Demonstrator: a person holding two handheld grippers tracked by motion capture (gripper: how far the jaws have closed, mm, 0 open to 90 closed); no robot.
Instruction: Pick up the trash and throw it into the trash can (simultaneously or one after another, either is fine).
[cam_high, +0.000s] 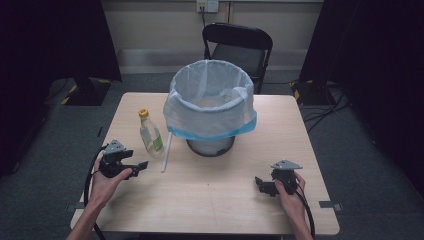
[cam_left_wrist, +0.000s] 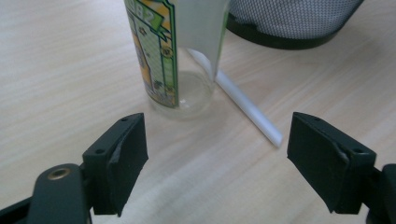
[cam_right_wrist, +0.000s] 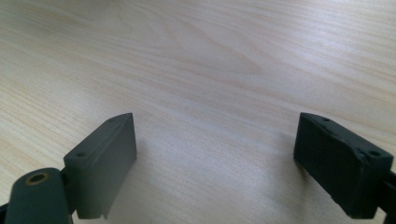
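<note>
Standing upright on the table (cam_high: 210, 195), the clear bottle (cam_high: 150, 134) with its yellow cap sits at about nine o'clock from the bag-lined mesh bin (cam_high: 210, 107), with a white straw (cam_high: 166, 152) lying between them, just beside the bottle's base. The left hand-held gripper (cam_high: 142, 165) rests near the bottle at its six o'clock, jaws spread wide with nothing between them; the bottle's base shows just ahead in the left gripper view. The right hand-held gripper (cam_high: 260, 184) sits at five o'clock from the bin, jaws likewise wide apart over bare wood.
</note>
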